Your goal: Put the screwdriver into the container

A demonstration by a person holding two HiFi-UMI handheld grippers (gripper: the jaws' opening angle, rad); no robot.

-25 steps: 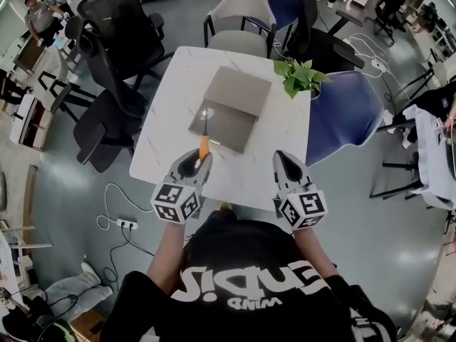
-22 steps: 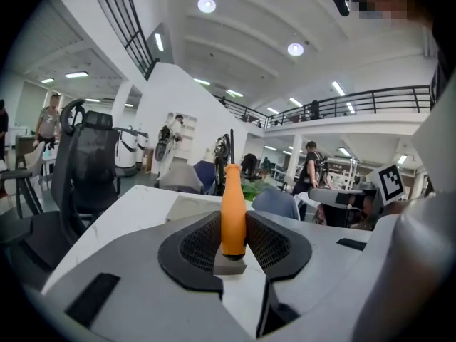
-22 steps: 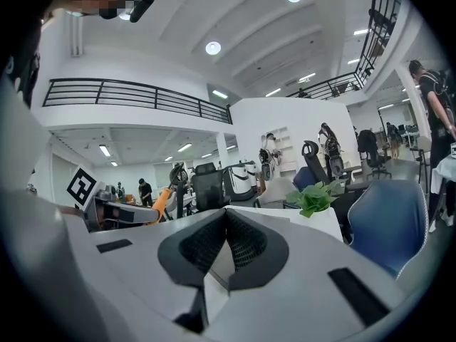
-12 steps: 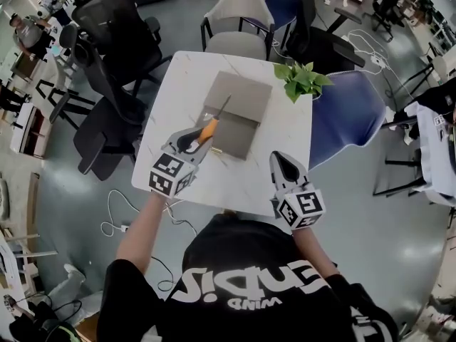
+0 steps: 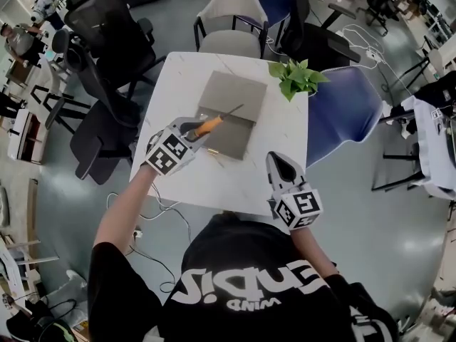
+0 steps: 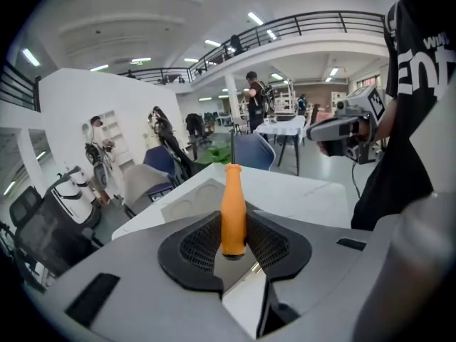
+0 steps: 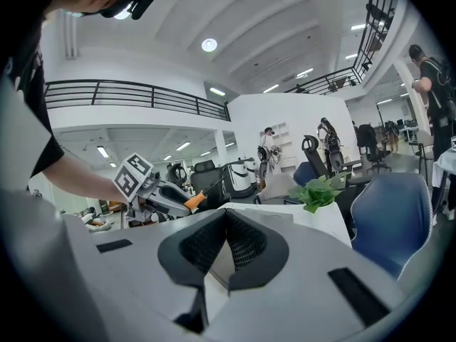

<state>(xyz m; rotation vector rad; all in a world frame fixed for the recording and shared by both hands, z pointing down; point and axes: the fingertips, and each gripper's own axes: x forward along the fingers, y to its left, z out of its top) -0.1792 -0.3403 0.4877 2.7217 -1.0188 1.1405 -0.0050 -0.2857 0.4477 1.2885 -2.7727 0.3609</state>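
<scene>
The screwdriver has an orange handle and a thin dark shaft. My left gripper is shut on the handle, and the shaft points right over the flat grey container on the white table. In the left gripper view the orange handle stands upright between the dark pads, with the container beyond it. My right gripper hovers at the table's near right edge, shut and empty. Its own view shows its pads meeting, and the left gripper with the screwdriver off to the left.
A green potted plant sits at the table's far right corner. A blue chair stands to the right, a grey chair behind the table and black office chairs to the left. Cables lie on the floor.
My left gripper has swung left and away from me with the screwdriver, whose shaft has turned from pointing ahead to pointing right over the container. The right gripper has hardly moved.
</scene>
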